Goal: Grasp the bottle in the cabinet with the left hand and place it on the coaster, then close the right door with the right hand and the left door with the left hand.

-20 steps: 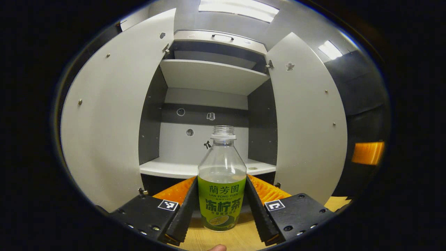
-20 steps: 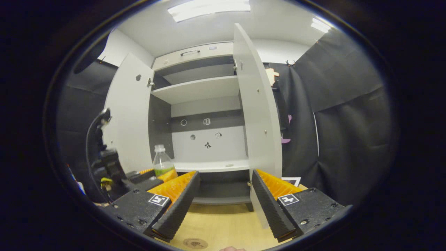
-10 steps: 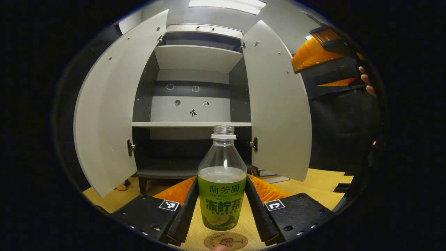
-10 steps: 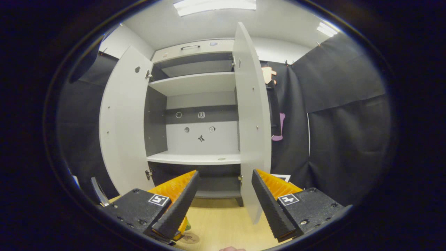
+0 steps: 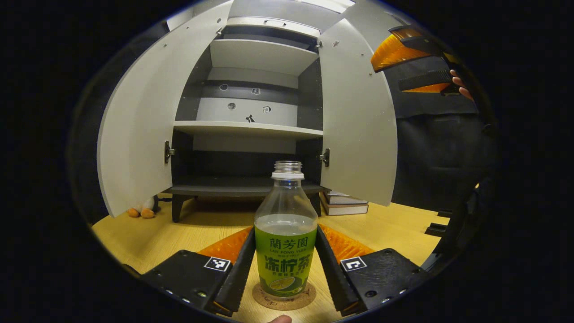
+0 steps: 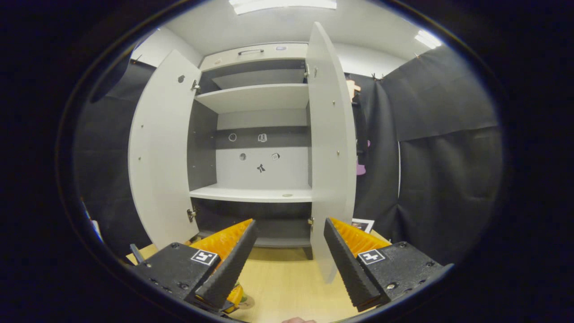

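A clear bottle (image 5: 285, 197) with a green label and no cap stands upright between my left gripper's fingers, and the left gripper (image 5: 285, 235) is shut on it. The bottle's base is over the round cork coaster (image 5: 305, 298) on the wooden table and seems to touch it. Behind it the grey cabinet has its left door (image 5: 134, 134) and right door (image 5: 358, 121) wide open. In the right gripper view, my right gripper (image 6: 287, 264) is open and holds nothing. It faces the right door (image 6: 329, 148), seen nearly edge-on, with the left door (image 6: 161, 152) beside it.
The cabinet shelves (image 6: 251, 194) are bare. Stacked books (image 5: 343, 205) lie on the table under the right door, and a small plush toy (image 5: 141, 210) sits by the cabinet's left leg. A hand (image 5: 459, 85) holds the other gripper at the upper right of the left gripper view.
The left gripper has come down from the cabinet with the bottle, and the coaster now sits under the bottle's base. The right gripper has risen slightly and stays open.
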Motion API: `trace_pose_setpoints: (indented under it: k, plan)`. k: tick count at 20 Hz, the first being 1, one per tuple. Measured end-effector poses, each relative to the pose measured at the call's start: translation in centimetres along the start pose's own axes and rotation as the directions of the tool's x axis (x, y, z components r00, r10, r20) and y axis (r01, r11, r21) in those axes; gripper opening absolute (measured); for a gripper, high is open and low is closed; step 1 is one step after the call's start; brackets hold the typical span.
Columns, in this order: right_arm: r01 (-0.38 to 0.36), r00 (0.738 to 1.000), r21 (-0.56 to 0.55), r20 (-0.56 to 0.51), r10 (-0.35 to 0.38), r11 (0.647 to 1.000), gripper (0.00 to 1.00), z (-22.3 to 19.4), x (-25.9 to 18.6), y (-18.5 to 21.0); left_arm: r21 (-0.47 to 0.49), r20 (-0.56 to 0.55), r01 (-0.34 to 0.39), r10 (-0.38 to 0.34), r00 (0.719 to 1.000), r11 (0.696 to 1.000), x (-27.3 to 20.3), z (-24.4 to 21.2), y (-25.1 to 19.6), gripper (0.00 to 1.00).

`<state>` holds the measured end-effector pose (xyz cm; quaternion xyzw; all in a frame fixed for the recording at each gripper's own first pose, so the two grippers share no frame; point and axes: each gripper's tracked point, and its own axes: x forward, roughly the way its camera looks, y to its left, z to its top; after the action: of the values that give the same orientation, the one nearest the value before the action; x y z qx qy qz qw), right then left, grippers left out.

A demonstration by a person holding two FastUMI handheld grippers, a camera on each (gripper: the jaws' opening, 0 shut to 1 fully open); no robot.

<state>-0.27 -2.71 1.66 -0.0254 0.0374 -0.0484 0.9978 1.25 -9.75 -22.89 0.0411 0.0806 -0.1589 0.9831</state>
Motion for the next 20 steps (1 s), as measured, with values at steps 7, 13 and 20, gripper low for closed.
trace_pose_setpoints:
  k: [7, 13, 20]
  plan:
    - [-0.028, 0.999, 0.000, -0.015, 0.028, 1.000, 0.98, -0.4, 0.7, 1.4, 0.015, 0.012, 0.025, -0.025, 1.000, 1.000, -0.7, -0.5, 0.0, 0.75]
    - [-0.035, 0.999, -0.001, -0.033, 0.035, 0.999, 0.99, -1.2, 0.9, 1.5, 0.018, 0.005, 0.050, -0.050, 0.999, 0.999, -0.9, 0.4, -0.2, 0.89]
    - [-0.014, 1.000, 0.006, -0.013, 0.014, 1.000, 0.99, -0.9, 0.8, 1.0, -0.030, 0.102, 0.051, -0.048, 0.994, 0.998, -2.1, 7.8, 0.6, 0.94]
